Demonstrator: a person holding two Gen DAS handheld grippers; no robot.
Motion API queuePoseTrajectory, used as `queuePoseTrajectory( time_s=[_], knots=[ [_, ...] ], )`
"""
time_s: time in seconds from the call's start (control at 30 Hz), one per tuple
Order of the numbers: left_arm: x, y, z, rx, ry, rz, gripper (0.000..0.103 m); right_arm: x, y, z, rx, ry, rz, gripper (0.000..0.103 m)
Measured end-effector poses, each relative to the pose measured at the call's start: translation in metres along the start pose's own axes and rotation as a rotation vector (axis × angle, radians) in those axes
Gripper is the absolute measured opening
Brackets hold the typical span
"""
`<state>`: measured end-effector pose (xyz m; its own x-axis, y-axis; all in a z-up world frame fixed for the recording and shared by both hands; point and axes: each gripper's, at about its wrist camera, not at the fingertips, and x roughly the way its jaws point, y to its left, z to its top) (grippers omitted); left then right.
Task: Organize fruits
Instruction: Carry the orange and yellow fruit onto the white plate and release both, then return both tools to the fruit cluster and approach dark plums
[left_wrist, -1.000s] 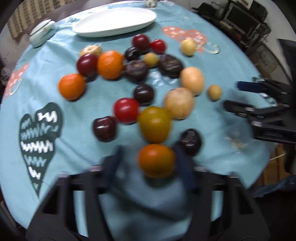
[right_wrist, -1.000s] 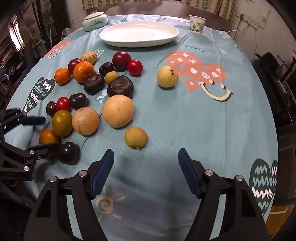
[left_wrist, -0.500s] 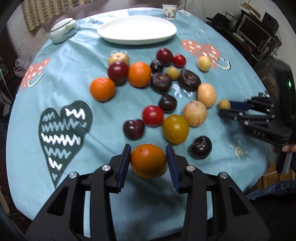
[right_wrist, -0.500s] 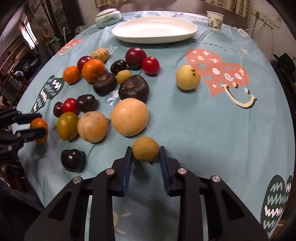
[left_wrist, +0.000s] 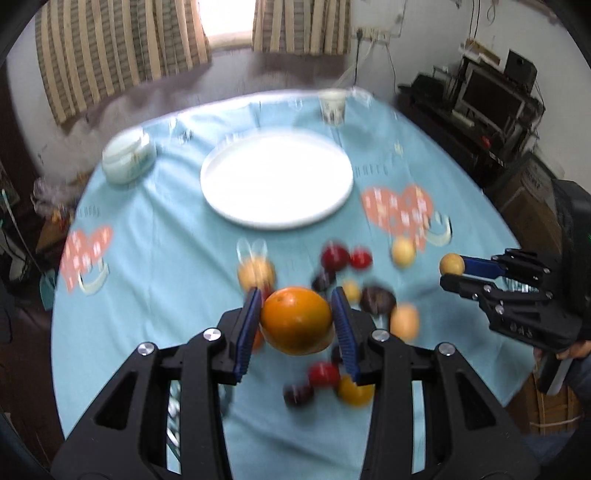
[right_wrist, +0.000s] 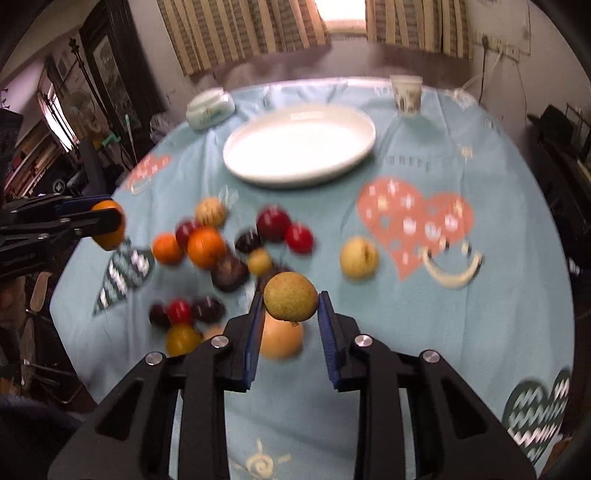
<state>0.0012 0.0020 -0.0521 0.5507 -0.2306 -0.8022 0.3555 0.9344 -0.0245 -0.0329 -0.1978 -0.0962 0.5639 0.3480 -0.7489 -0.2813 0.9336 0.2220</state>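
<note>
My left gripper (left_wrist: 296, 321) is shut on an orange (left_wrist: 296, 320) and holds it in the air above the fruit pile; the same orange (right_wrist: 109, 229) shows at the left of the right wrist view. My right gripper (right_wrist: 290, 302) is shut on a small yellow-green fruit (right_wrist: 290, 301), also lifted off the cloth, and seen as the small fruit (left_wrist: 451, 264) at the right of the left wrist view. Several blurred fruits lie below: oranges (right_wrist: 205, 246), dark plums (right_wrist: 229, 273), red ones (right_wrist: 299, 238), a pale round fruit (right_wrist: 358, 257). A white plate (right_wrist: 299, 147) sits beyond them.
The round table wears a light blue cloth (right_wrist: 424, 314) with heart prints. A paper cup (right_wrist: 406, 94) stands behind the plate on the right, a lidded white dish (right_wrist: 209, 108) on the left. Furniture crowds both sides; curtains hang at the back.
Both grippers have risen and tipped up with their fruit, so the plate and back wall now show. The right gripper closed on the small fruit within the last second.
</note>
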Motion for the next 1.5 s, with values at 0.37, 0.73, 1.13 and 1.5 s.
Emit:
queuePoseTrajectory(
  time_s=[0.37,0.73,1.13,1.5],
  knots=[
    [0.058,0.015,0.112,-0.03,-0.032,0.081,0.04,0.036,0.008,0.131,-0.063,-0.129,-0.041,0.029],
    [0.169,0.042,0.13,-0.068,0.106,0.164,0.04,0.133,-0.032,0.163,0.021,-0.001,-0.047,0.029],
    [0.224,0.051,0.124,-0.083,0.19,0.179,0.059,0.202,-0.057,0.162,0.048,0.159,-0.049,0.034],
    [0.155,0.06,0.106,-0.089,0.063,0.198,0.076,0.132,-0.062,0.13,0.133,0.124,-0.001,0.053]
  ],
)
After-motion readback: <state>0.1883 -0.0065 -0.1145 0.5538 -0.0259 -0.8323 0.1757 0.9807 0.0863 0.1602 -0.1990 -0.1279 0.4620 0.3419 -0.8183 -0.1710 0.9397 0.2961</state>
